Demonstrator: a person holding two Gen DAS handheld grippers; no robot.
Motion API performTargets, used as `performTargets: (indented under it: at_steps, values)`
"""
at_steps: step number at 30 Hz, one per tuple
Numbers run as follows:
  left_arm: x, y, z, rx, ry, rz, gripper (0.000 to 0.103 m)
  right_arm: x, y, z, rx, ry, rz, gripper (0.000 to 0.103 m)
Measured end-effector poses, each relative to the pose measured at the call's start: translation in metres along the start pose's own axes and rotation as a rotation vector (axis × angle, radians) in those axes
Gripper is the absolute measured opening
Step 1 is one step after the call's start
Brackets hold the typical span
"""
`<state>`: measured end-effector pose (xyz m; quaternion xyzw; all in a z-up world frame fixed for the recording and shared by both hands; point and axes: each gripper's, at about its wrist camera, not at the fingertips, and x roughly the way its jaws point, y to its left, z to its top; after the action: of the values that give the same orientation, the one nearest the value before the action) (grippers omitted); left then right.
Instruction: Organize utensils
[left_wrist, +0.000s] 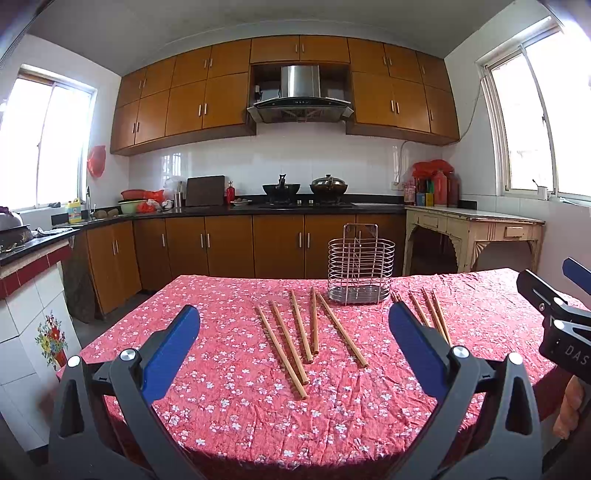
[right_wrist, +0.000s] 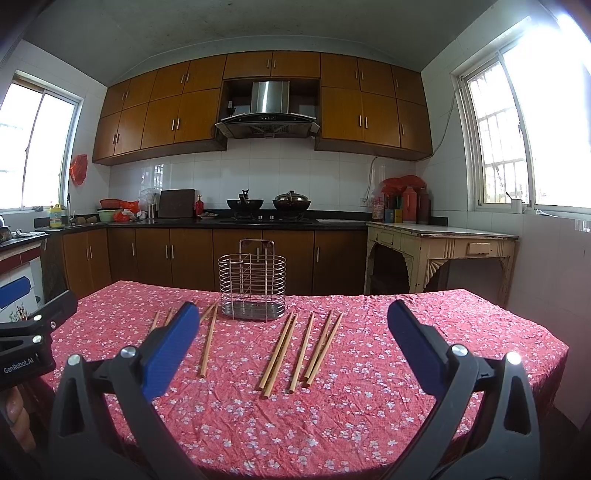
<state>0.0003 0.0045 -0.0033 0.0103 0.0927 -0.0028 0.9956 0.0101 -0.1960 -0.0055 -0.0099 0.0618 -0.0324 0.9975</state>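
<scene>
Several wooden chopsticks (left_wrist: 295, 339) lie loose on the table with the red floral cloth (left_wrist: 229, 402), in a left group and a right group (right_wrist: 303, 350). An empty wire utensil holder (left_wrist: 360, 264) stands upright at the far side of the table, also in the right wrist view (right_wrist: 252, 280). My left gripper (left_wrist: 294, 325) is open and empty, held above the near edge before the left chopsticks. My right gripper (right_wrist: 289, 321) is open and empty, above the near edge before the right chopsticks.
The right gripper's body (left_wrist: 561, 317) shows at the right edge of the left wrist view; the left one (right_wrist: 26, 332) at the left of the right wrist view. Kitchen counters (right_wrist: 258, 221) with woks stand behind. A cream side table (right_wrist: 443, 243) stands at the right.
</scene>
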Motion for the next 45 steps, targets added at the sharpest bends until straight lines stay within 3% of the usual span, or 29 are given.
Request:
performTargets:
  at_steps: [45]
  values:
    - [0.005, -0.004, -0.011, -0.001, 0.018, 0.002, 0.101, 0.003, -0.003, -0.005, 0.008, 0.008, 0.001, 0.099]
